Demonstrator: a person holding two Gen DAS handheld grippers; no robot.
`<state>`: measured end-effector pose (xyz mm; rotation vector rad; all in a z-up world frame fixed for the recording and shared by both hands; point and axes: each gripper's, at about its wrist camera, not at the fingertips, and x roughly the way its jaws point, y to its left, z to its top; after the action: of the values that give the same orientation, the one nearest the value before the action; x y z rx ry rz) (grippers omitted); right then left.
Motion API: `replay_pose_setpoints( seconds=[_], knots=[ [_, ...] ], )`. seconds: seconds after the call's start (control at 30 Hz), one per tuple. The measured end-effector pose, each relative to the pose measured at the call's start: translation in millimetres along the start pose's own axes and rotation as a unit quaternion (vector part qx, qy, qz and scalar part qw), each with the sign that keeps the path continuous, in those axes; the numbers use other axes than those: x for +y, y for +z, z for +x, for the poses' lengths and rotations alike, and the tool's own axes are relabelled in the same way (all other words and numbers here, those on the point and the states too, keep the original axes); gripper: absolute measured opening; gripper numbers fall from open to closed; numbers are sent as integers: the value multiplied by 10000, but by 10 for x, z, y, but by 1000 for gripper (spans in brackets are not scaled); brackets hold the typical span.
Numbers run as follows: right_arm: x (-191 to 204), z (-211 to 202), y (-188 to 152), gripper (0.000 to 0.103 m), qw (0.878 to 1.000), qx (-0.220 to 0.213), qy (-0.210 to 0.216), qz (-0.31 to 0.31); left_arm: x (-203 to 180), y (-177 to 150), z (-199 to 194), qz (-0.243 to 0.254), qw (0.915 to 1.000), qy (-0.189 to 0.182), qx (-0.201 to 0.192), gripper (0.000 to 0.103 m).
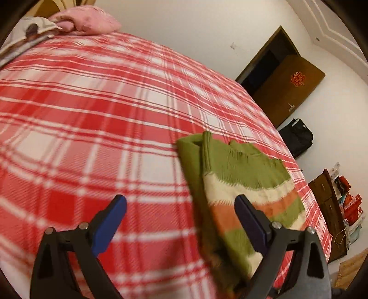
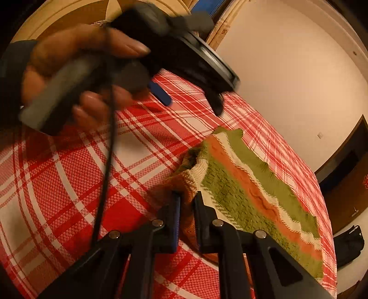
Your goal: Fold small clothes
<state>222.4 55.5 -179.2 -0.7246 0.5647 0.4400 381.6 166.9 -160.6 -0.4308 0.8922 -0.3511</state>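
A knitted sweater [image 1: 243, 174] striped green, cream and orange lies folded on the red and white plaid bedspread [image 1: 92, 115]. My left gripper [image 1: 179, 200] hovers open above the bed; its right finger is over the sweater's striped part, its left finger over bare plaid, and the pads touch nothing. In the right wrist view my right gripper [image 2: 187, 195] is shut on a bunched cream and orange edge of the sweater [image 2: 253, 184] at its near left corner. A hand [image 2: 76, 69] carries the left gripper [image 2: 193, 105] above the bed beyond it, blurred.
A pink pillow [image 1: 87, 20] and a beige cloth [image 1: 27, 34] lie at the far end of the bed. Past the bed's right edge are an open brown door [image 1: 287, 87], a black bag [image 1: 296, 138] and a wooden cabinet [image 1: 329, 207] with red bags.
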Motion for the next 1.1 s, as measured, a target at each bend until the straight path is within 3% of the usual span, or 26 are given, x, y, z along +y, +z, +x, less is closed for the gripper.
replay_pose_setpoints(
  seconds=[0.13, 0.37, 0.43, 0.5, 0.63, 1.1],
  knots=[
    [-71, 65, -7, 10, 10000, 30, 19, 69, -58, 119, 311, -89, 9998, -64, 154, 87],
    [-116, 86, -14, 10, 9999, -30, 96, 80, -150, 190, 504, 57, 9997, -145, 197, 74],
    [-112, 80, -25, 10, 9999, -52, 99, 68, -148, 229, 554, 72, 9995, -165, 263, 62],
    [-123, 61, -49, 10, 9999, -66, 113, 87, -149, 249, 626, 82, 9992, -145, 361, 39],
    [-188, 31, -58, 8, 9998, -138, 93, 147, -140, 280, 653, 49, 9986, -247, 472, 17],
    [-717, -175, -178, 7, 9961, -259, -83, 843, -412, 435, 479, -65, 9987, -458, 227, 14]
  ],
)
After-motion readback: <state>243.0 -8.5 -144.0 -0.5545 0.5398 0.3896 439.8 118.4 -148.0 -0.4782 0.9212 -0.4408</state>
